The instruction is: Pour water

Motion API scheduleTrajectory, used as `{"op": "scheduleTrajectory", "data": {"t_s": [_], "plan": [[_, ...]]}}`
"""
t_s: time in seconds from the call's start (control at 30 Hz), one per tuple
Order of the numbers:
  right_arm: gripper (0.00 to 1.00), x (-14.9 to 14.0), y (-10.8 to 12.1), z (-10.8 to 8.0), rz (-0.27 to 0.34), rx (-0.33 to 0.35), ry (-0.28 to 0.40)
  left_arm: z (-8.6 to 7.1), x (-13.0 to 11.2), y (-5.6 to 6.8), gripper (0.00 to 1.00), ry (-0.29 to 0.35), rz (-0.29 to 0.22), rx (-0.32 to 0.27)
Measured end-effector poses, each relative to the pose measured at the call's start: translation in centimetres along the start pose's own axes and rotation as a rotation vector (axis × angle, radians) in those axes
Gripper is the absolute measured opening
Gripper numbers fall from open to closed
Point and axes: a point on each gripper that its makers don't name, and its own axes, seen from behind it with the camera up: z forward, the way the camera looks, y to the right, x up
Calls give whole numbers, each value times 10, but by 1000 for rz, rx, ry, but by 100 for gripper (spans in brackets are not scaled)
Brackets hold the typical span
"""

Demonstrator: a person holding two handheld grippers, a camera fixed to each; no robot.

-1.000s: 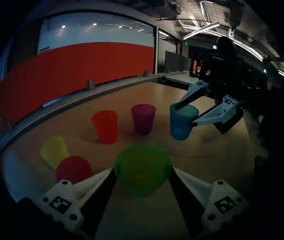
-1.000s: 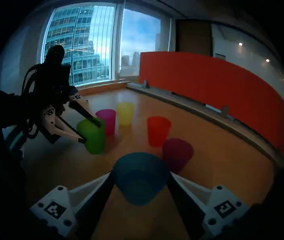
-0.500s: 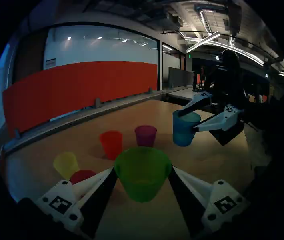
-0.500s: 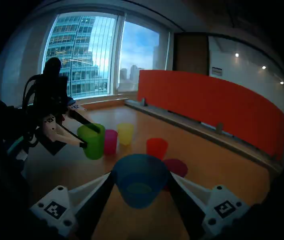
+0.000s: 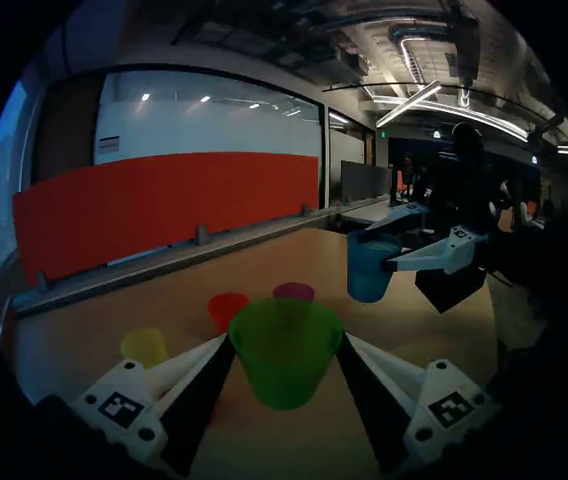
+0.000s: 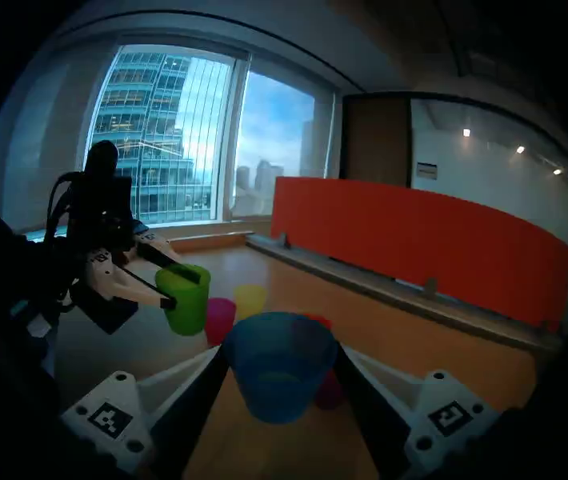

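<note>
green cup (image 5: 286, 352) tight between left jaws, blue cup (image 6: 280, 364) tight between right jaws, four cups (image 6: 220, 318) on table (image 6: 428, 360)

Green cup (image 5: 286, 352) has risen higher above the table (image 5: 412, 320); blue cup (image 6: 279, 364) too.

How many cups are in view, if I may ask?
6: green cup in the left gripper, blue cup in the right gripper; yellow cup, red cup, purple cup, pink cup on the table. Others may be hidden.
</note>
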Motion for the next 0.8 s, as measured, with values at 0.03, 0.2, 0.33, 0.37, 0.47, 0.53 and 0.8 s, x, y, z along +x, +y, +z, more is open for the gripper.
{"op": "scheduleTrajectory", "data": {"t_s": [0.03, 0.2, 0.33, 0.37, 0.47, 0.53, 0.8], "plan": [[93, 3, 0, 0, 0, -1, 9, -1, 2, 0, 88, 6, 0, 1], [93, 13, -1, 0, -4, -8, 39, -4, 11, 0, 88, 29, 1, 4], [93, 19, 0, 0, -10, -10, 51, -6, 16, 2, 88, 42, 6, 5], [93, 21, 0, 0, -11, -11, 53, -6, 17, 2, 88, 45, 8, 5], [93, 25, 0, -1, -15, -12, 59, -7, 20, 5, 88, 52, 14, 4], [93, 28, 1, -1, -20, -12, 64, -7, 22, 6, 88, 57, 17, 3], [93, 44, 0, -2, -51, -5, 73, -8, 27, 12, 88, 73, 24, 3]]}}
